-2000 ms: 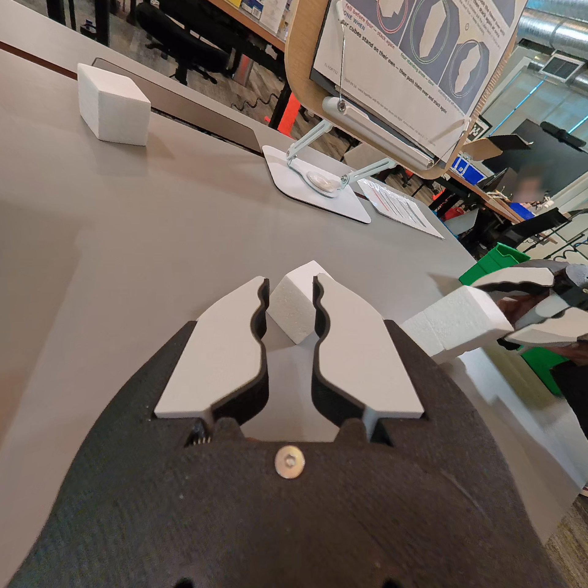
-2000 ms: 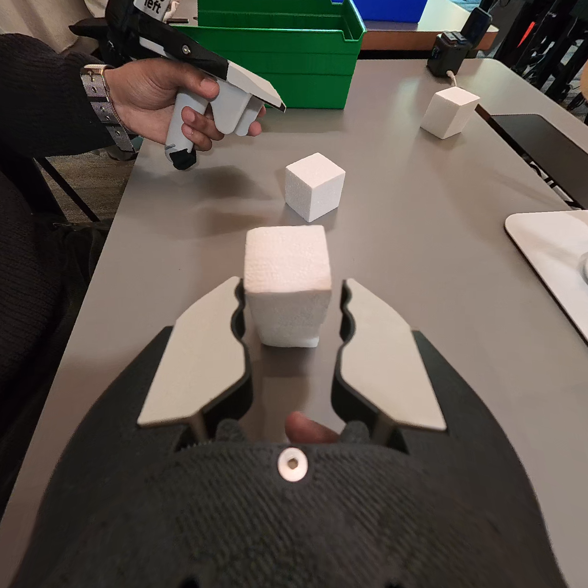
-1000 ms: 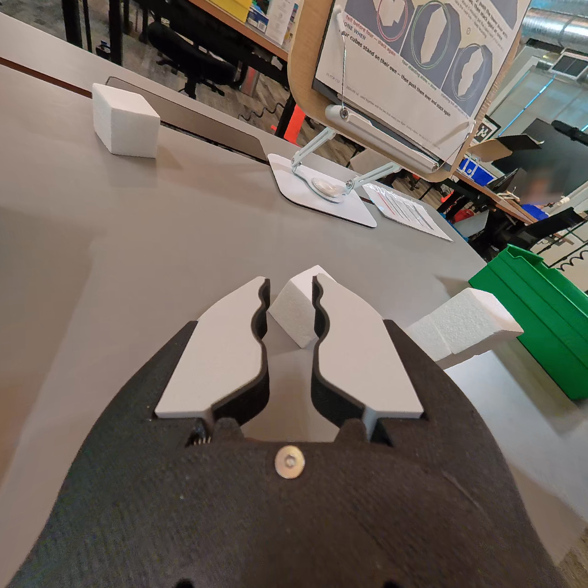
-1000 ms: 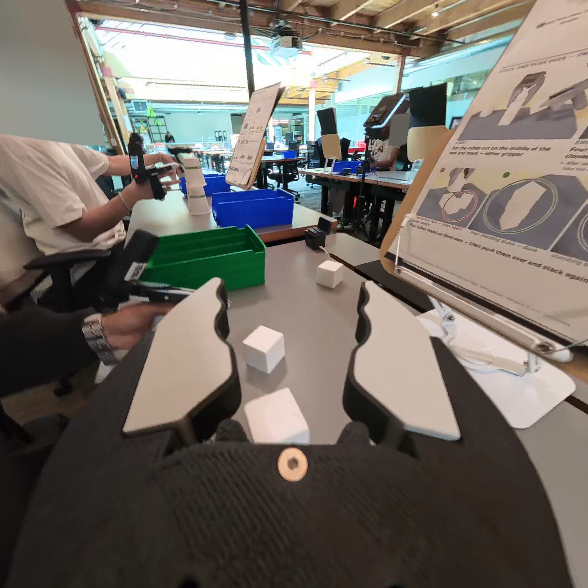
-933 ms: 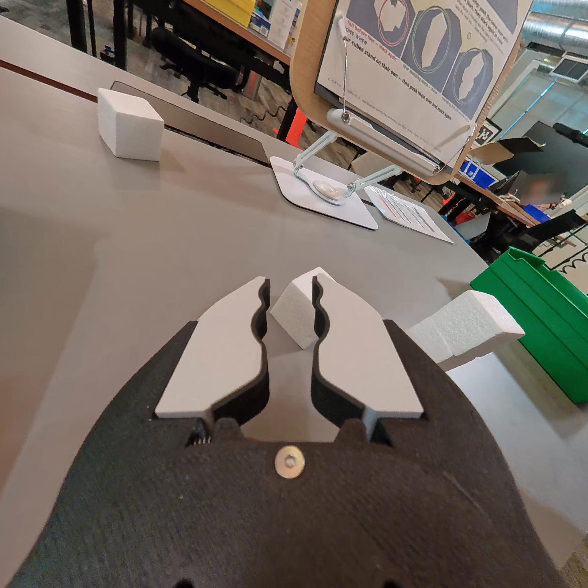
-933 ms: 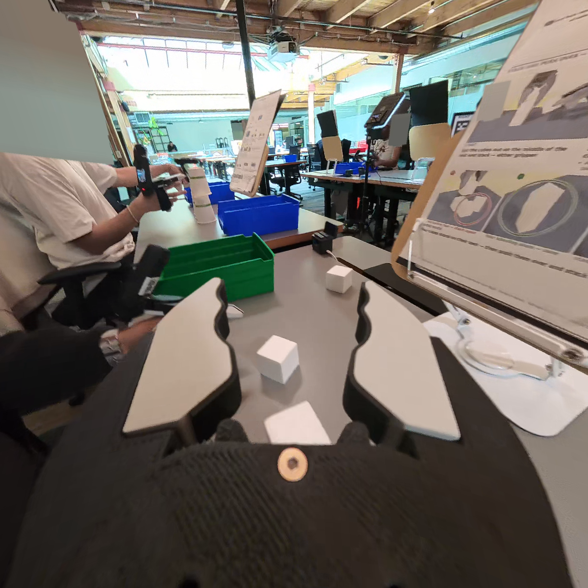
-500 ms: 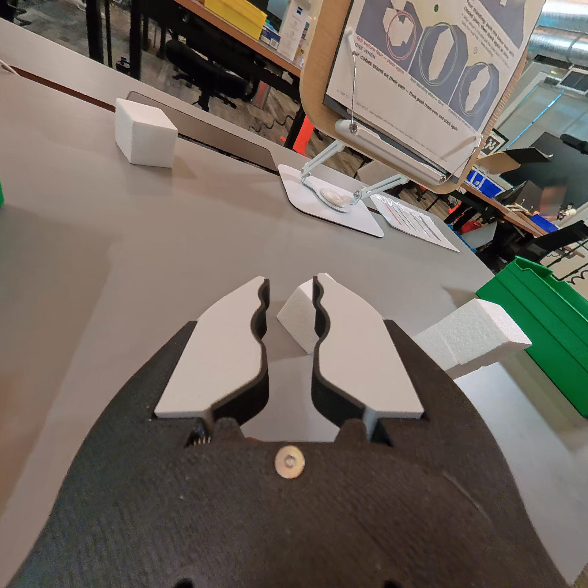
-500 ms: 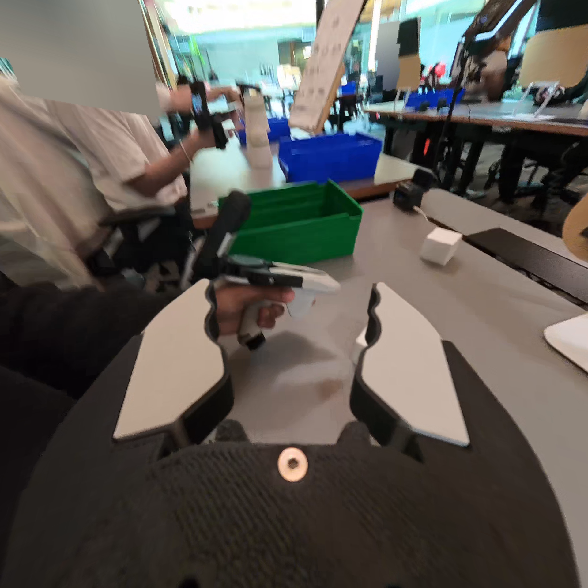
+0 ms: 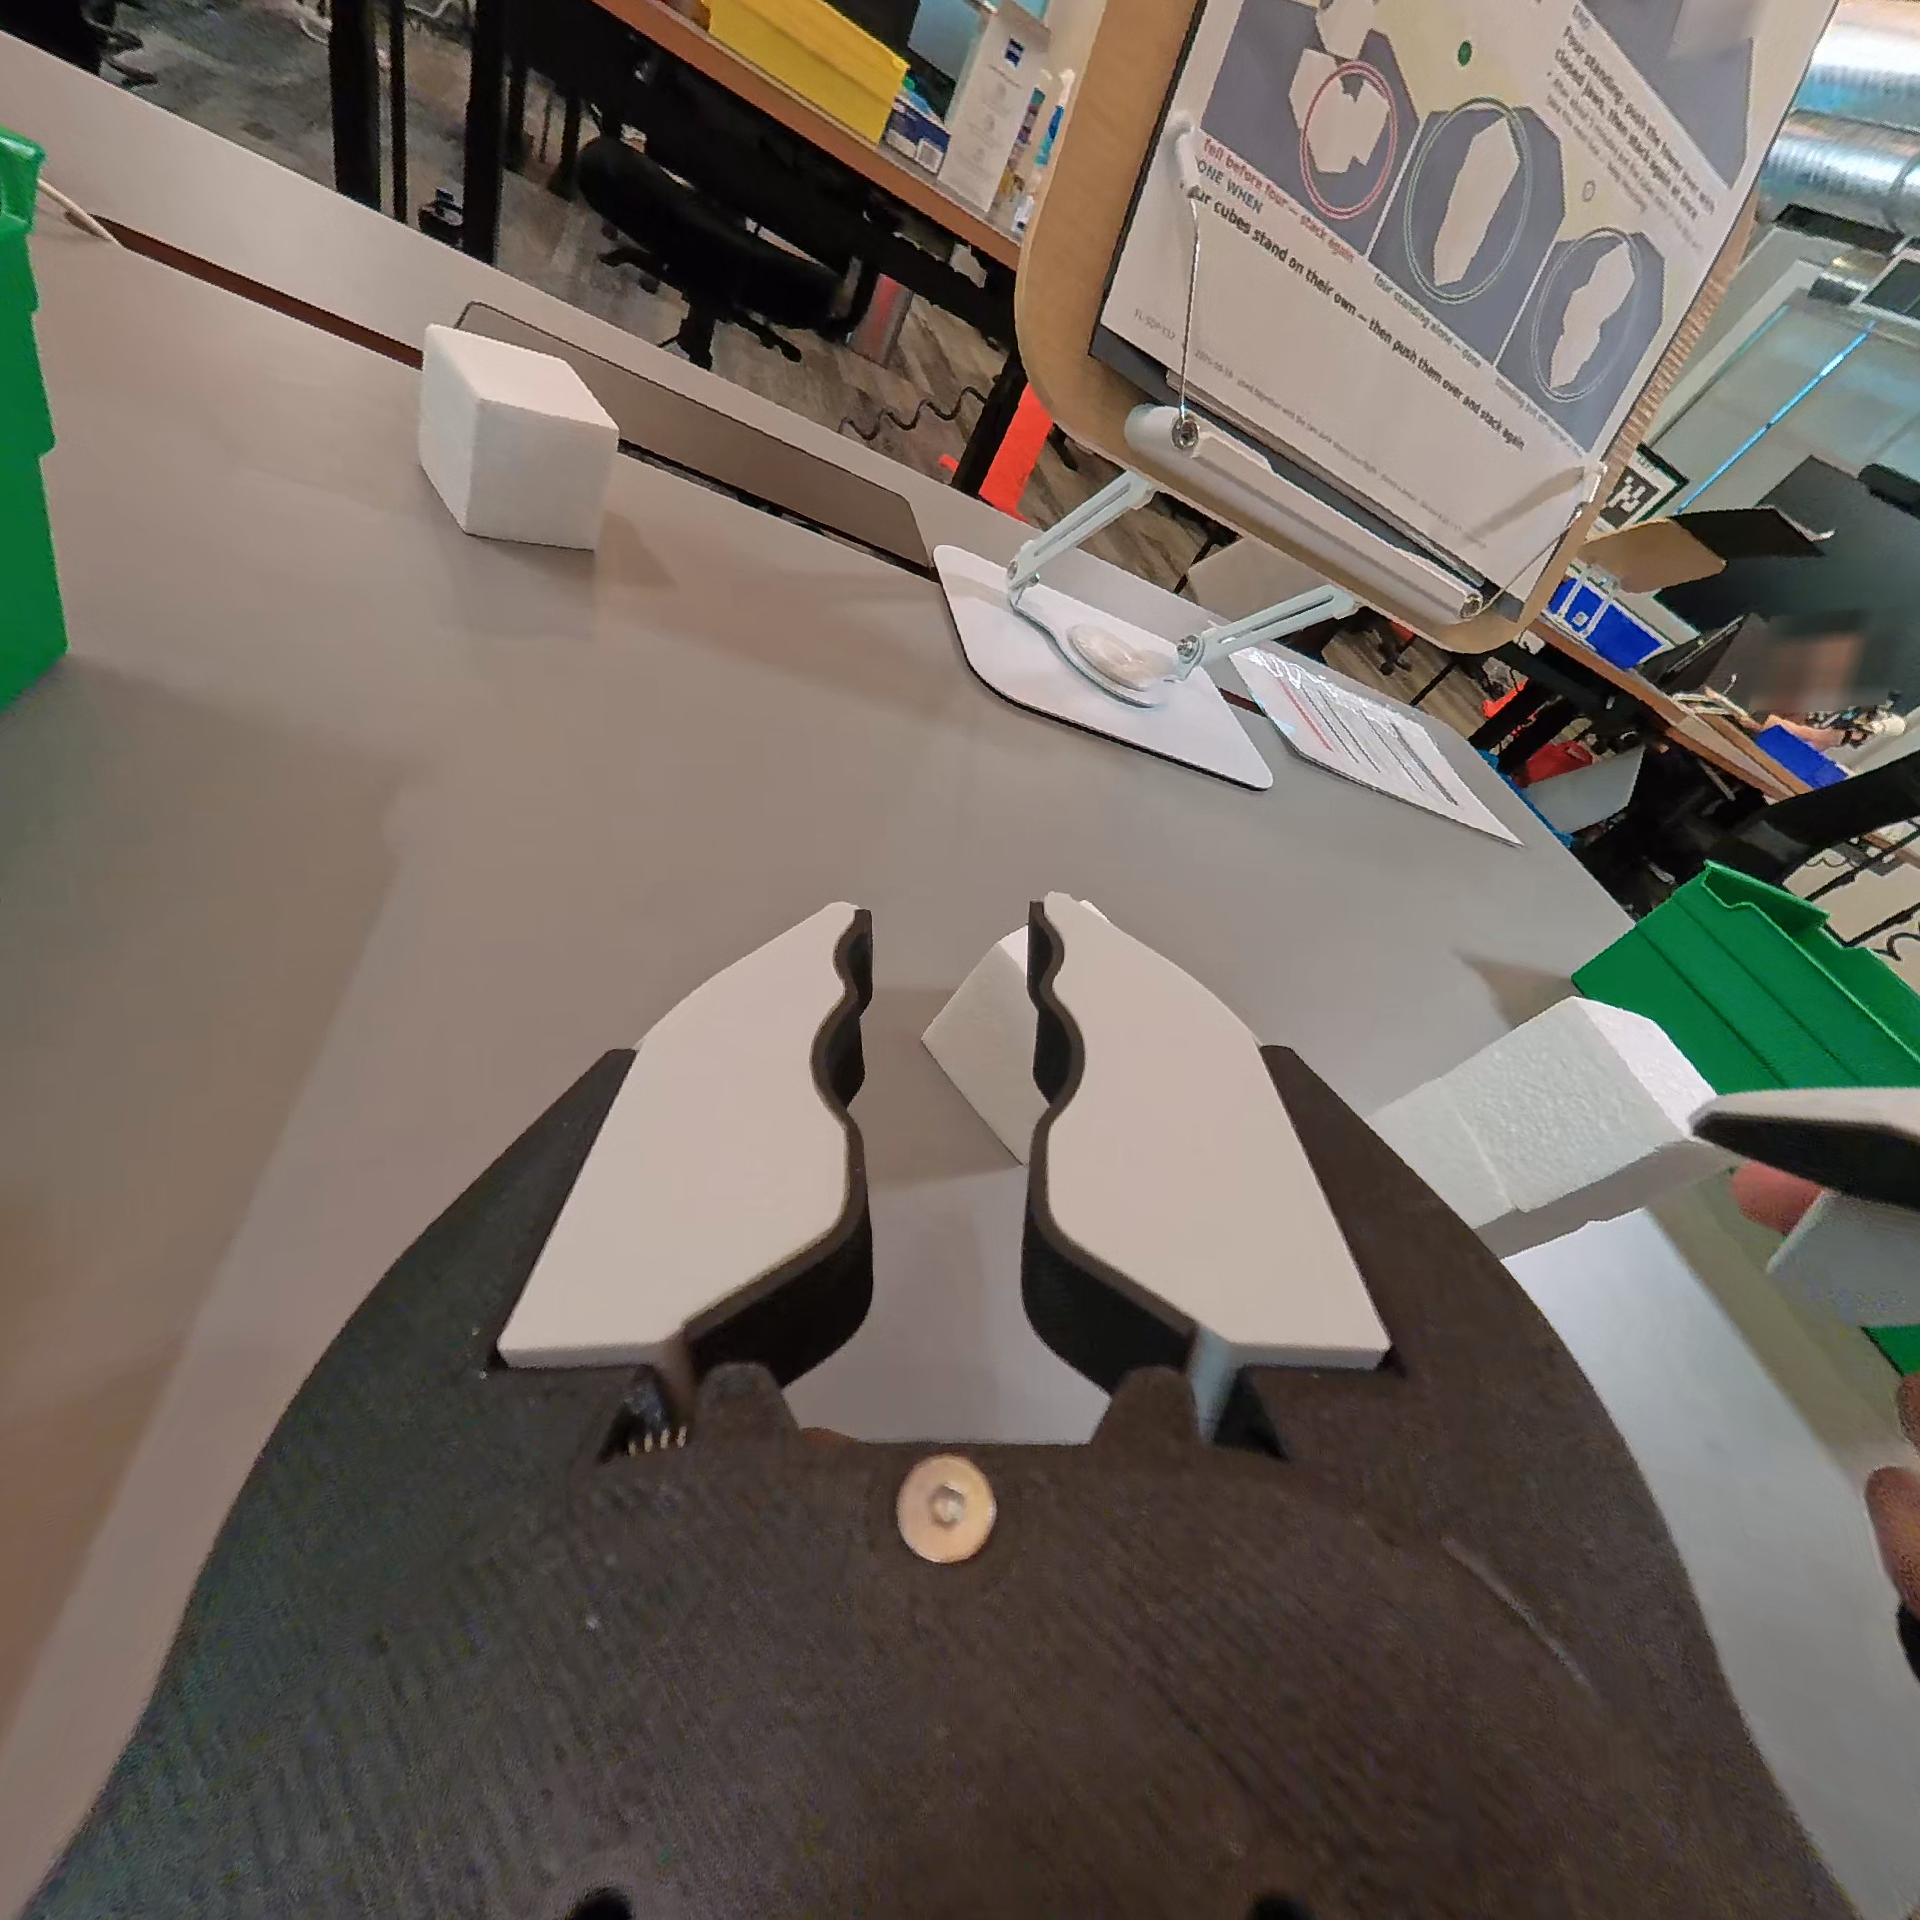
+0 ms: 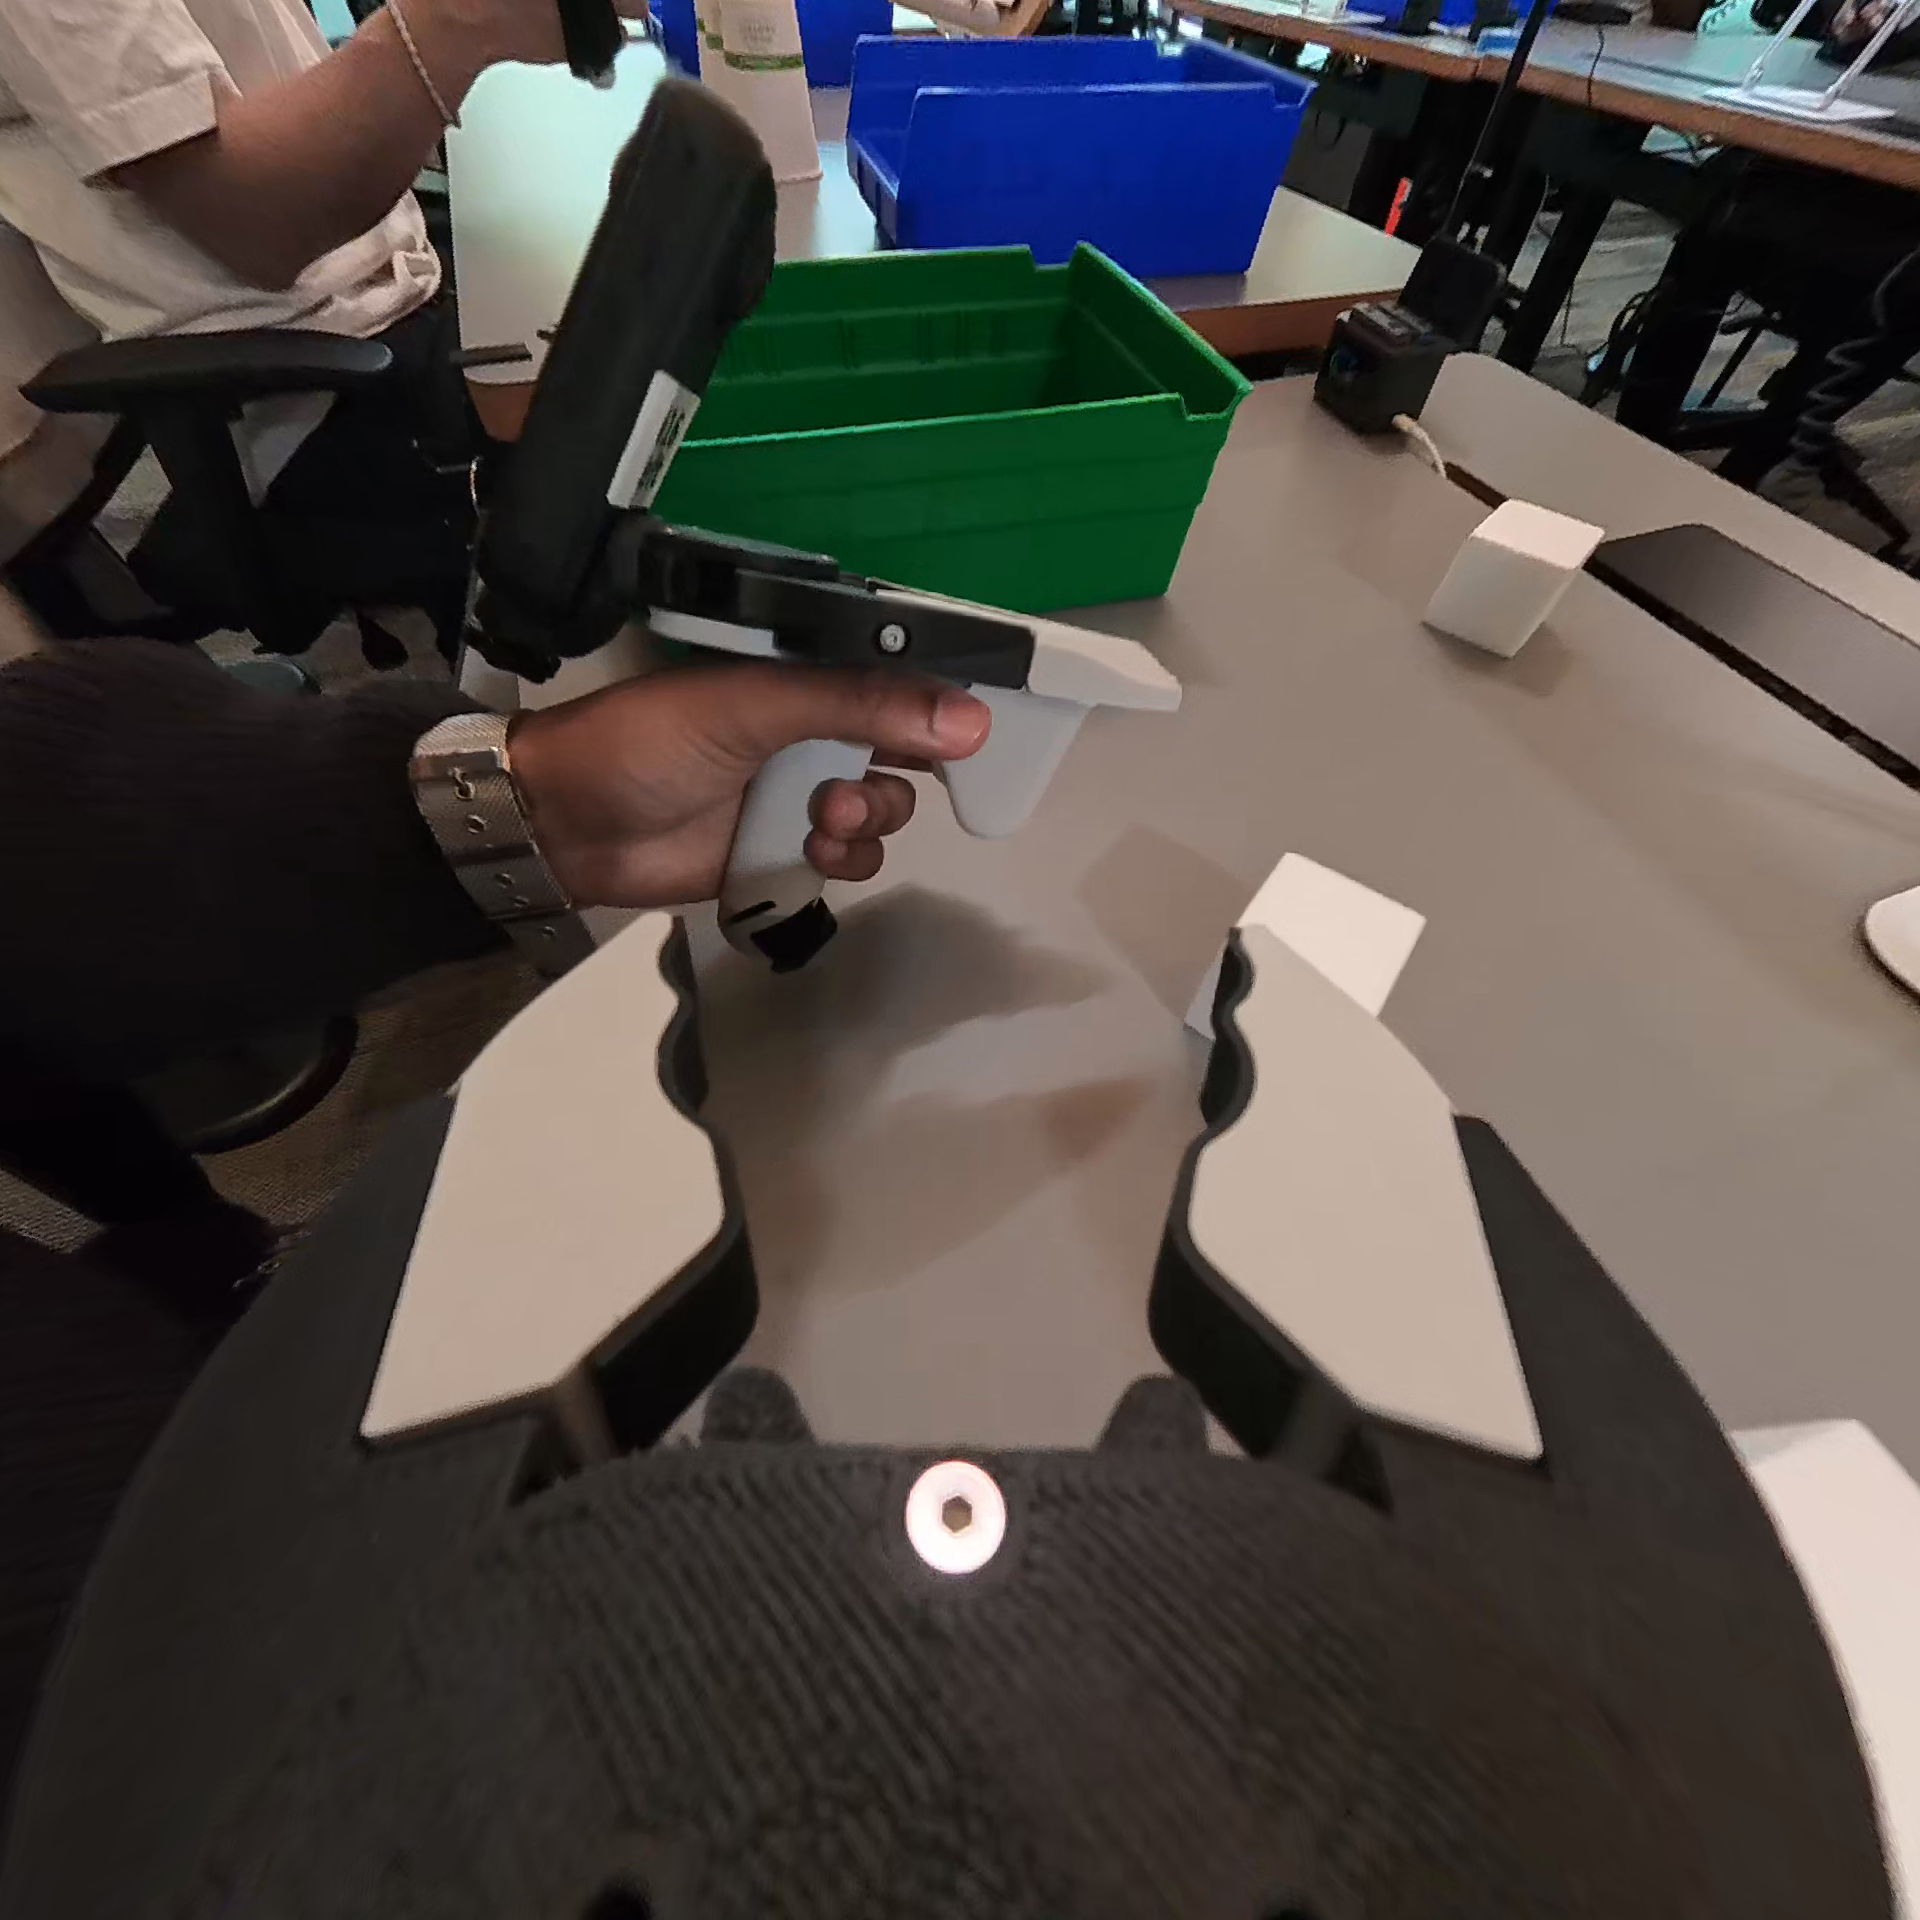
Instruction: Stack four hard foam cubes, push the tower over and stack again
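My left gripper (image 9: 948,914) hovers low over the grey table (image 9: 520,831). Its jaws stand a narrow gap apart with nothing between them. A white foam cube (image 9: 982,1039) lies just past its right finger, partly hidden. A stack of two foam cubes (image 9: 1538,1132) stands to the right, with the right gripper's finger (image 9: 1808,1132) close beside it. My right gripper (image 10: 956,940) is wide open and empty above the table. The same cube (image 10: 1340,935) shows behind its right fingertip. The stack's top (image 10: 1849,1558) shows at the lower right edge. A hand holds the left gripper (image 10: 1164,686) ahead.
Another foam cube (image 9: 509,457) (image 10: 1512,587) sits far off by a dark strip. A green bin (image 10: 935,416) stands at the table's end, blue bins (image 10: 1060,135) behind it. A poster stand (image 9: 1351,260) on a white base (image 9: 1101,665), a paper sheet (image 9: 1361,738), and a seated person (image 10: 208,156) are nearby. The foam cube (image 10: 1512,587) is about 25 centimeters from my left fingertips and 35 centimeters from my right. It turns up in the left wrist view (image 9: 570,465) as well.
My right gripper let go of the stack, lifted away, then swung down and left; the stack now sits outside its jaws. Its finger has come back into the left view's right edge.
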A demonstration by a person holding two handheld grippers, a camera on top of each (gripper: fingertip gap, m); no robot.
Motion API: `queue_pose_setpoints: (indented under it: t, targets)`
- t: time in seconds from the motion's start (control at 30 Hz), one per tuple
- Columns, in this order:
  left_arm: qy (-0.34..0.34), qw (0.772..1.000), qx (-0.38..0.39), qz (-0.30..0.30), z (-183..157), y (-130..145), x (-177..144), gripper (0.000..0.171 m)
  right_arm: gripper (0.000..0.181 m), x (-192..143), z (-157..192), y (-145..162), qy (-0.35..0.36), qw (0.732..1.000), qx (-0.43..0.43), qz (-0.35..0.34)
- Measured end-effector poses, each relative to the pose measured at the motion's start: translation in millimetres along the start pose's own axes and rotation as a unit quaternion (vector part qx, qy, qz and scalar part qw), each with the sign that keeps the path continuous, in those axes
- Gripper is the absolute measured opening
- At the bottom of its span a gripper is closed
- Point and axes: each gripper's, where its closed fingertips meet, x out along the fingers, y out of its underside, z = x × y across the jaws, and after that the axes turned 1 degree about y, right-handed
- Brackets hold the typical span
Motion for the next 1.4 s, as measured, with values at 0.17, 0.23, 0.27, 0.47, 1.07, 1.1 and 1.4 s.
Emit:
queue_pose_setpoints:
  t: [0.17,0.23,0.27,0.47,1.07,1.1,1.4]
  targets:
    - [-0.008,1.0,0.001,-0.003,2,-1,0,0.031,0.097,10,-6,17,0.049,0.998,-0.017,0.02]
    - [-0.014,1.0,0.001,-0.006,4,-3,-1,0.032,0.095,15,-9,23,0.066,0.998,-0.001,0.02]
    - [-0.017,1.0,0.001,-0.008,6,-3,-1,0.032,0.095,18,-12,26,0.076,0.997,0.013,0.022]
    - [-0.034,0.999,-0.002,-0.019,12,-8,-3,0.035,0.096,37,-41,42,0.154,0.983,0.095,0.039]
    - [-0.038,0.999,-0.009,-0.03,17,-12,-5,0.034,0.048,89,-98,65,0.244,0.95,0.178,0.075]
    - [-0.037,0.999,-0.011,-0.029,16,-12,-5,0.034,0.048,87,-98,64,0.245,0.951,0.177,0.072]
    - [-0.035,0.999,-0.003,-0.029,13,-11,-5,0.034,0.067,91,-107,73,0.254,0.945,0.184,0.096]
